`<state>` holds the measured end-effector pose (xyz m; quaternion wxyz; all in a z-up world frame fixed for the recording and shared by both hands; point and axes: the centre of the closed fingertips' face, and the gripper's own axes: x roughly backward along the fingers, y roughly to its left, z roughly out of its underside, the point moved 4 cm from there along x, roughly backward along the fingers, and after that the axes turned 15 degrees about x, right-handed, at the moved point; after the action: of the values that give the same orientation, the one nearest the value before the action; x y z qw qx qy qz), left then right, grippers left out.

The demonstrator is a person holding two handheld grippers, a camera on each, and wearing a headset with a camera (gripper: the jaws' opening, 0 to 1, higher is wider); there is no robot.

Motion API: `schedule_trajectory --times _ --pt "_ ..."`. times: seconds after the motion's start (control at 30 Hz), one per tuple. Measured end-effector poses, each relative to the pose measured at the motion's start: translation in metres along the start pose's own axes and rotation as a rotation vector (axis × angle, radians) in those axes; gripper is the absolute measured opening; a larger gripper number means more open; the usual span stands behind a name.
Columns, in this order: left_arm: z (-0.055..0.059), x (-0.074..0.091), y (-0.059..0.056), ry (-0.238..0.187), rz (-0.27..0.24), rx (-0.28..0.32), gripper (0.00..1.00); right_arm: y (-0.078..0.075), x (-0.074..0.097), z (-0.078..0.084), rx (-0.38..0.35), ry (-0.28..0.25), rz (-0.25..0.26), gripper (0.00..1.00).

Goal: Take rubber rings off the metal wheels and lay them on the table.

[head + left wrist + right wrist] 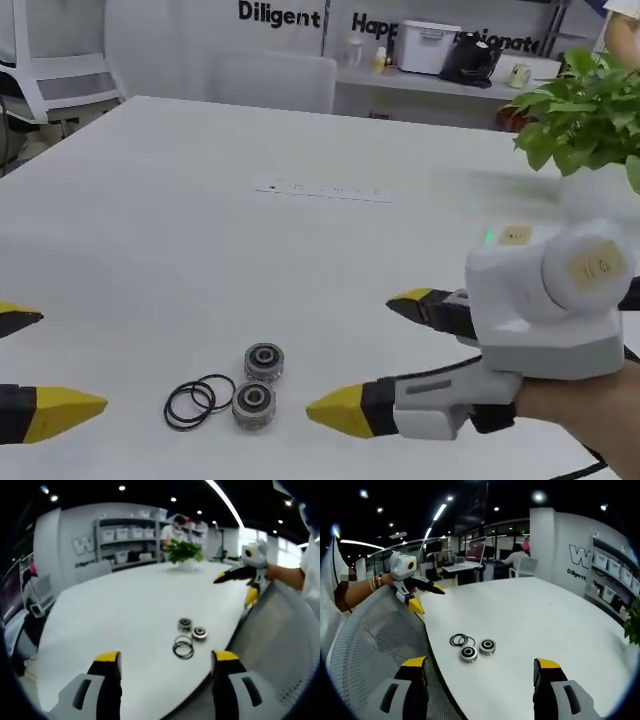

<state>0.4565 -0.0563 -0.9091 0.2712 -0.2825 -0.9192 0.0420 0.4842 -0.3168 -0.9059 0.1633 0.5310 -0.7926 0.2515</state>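
Wheels (pixel 264 361) sit together on the counter (pixel 300 230), loose rings (pixel 197 400) just beside the nearer one. Left tongs (pixel 72 361) and right tongs (pixel 350 354) both wide, empty. Pinch a rim off-centre and you may skid the unbraced wheel away.

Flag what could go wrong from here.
1. The two wheels lie close together, so the open right gripper closing on one may knock the other.
2. The loose rings overlap right beside the nearer wheel; the open left gripper could drag them.
3. In the gripper views all this sits near the table edge; a nudged wheel might fall.
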Motion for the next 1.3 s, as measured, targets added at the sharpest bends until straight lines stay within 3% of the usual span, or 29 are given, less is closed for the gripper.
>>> schedule_trajectory --times 0.03,0.13,0.47,0.7,0.83,0.93,1.07,1.3 --pt "0.0 0.0 0.0 -0.003 0.0 0.005 0.75 0.002 0.001 0.003 -0.008 0.006 -0.004 0.87" --pt "0.0 0.0 0.002 -0.003 -0.001 0.018 0.78 0.003 0.006 0.02 -0.021 0.089 -0.006 0.92" --pt "0.014 -0.005 -0.004 0.099 0.025 0.028 0.88 0.012 0.014 0.041 -0.163 0.107 -0.016 0.99" --pt "0.021 -0.008 -0.008 0.145 0.046 0.053 1.0 0.016 0.013 0.048 -0.18 0.125 -0.027 0.99" --pt "0.024 -0.008 -0.008 0.162 0.05 0.056 1.0 0.017 0.012 0.047 -0.206 0.106 -0.029 0.99" --pt "0.025 -0.007 -0.006 0.167 0.037 0.054 1.0 0.025 0.009 0.049 -0.229 0.109 -0.074 0.99" --pt "0.022 -0.006 -0.004 0.143 0.024 0.067 1.0 0.024 0.01 0.048 -0.263 0.083 -0.07 0.99" --pt "0.023 -0.006 -0.004 0.152 0.019 0.071 0.99 0.022 0.012 0.046 -0.339 0.034 -0.047 0.99"
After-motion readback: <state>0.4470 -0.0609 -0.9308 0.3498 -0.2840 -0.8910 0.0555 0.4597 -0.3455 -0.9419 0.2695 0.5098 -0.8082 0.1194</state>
